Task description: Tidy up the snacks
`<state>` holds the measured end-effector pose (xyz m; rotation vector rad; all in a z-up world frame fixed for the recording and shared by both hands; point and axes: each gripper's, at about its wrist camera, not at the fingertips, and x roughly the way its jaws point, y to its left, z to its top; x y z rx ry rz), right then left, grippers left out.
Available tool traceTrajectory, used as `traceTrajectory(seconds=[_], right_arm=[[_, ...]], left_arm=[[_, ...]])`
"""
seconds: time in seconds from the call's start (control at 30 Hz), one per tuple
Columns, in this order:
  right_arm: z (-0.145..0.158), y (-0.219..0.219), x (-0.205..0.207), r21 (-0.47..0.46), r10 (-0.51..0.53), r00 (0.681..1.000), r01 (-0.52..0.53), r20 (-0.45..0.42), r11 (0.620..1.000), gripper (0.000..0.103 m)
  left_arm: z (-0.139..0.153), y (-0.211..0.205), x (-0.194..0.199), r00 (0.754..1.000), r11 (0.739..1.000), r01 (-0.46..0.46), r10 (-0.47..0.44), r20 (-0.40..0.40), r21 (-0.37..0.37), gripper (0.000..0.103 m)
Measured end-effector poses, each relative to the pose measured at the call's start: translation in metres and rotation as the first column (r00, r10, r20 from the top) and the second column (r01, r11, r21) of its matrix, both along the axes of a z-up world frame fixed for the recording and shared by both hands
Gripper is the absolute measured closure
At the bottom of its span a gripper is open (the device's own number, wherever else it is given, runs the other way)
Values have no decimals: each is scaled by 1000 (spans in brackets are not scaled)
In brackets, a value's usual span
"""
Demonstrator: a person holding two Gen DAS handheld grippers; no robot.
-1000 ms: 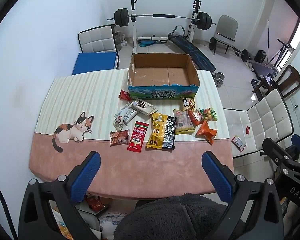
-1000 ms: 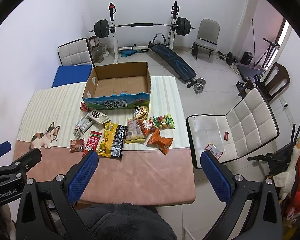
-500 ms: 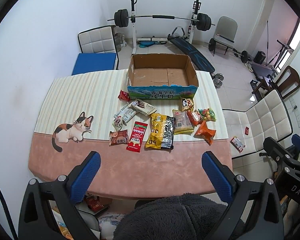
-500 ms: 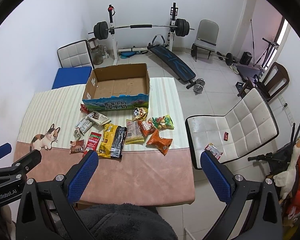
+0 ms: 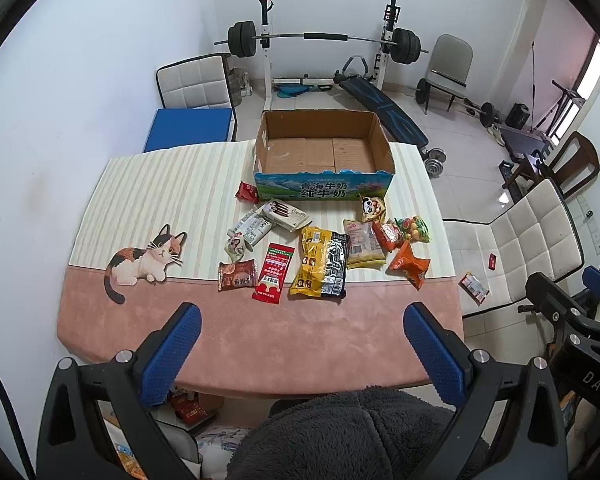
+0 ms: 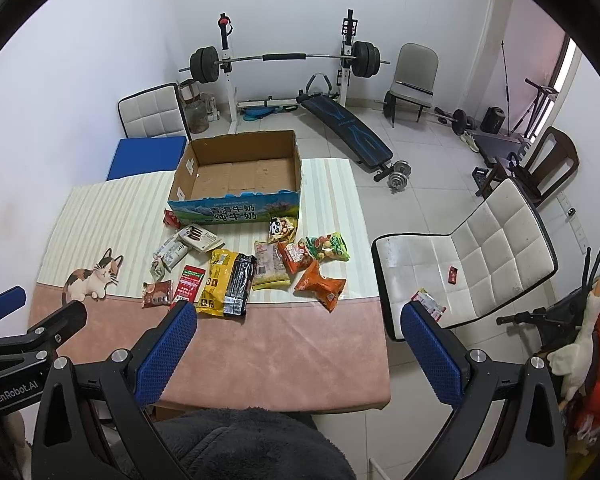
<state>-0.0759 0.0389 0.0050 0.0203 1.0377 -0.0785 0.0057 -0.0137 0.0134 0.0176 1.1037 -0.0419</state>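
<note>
Two grippers are hovering wide open above the near edge of the table (image 5: 260, 344), holding nothing.

Left gripper (image 5: 300, 344) and right gripper (image 6: 298, 344) are both waiting with jaws spread, well short of the snacks lying loose in front of the empty cardboard box (image 5: 324, 160). Likely light, soft and crinkly, the packets are probably going to slip under a flat pinch, so taking a sealed edge looks wisest. Nearest are the yellow-and-black bag (image 5: 320, 266), the red sachet (image 5: 272, 274) and the orange packet (image 5: 410, 266); the big bag is probably sagging when lifted by one corner.
</note>
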Motion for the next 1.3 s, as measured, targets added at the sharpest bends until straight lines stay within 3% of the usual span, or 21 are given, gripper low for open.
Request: traceTrajectory(seconds=[1.3], right_arm=[[8,12,8,10,-3,1000,3,3,1000,0]], left_arm=[[4,9,4,1000,1000,0,0,23,-10,0]])
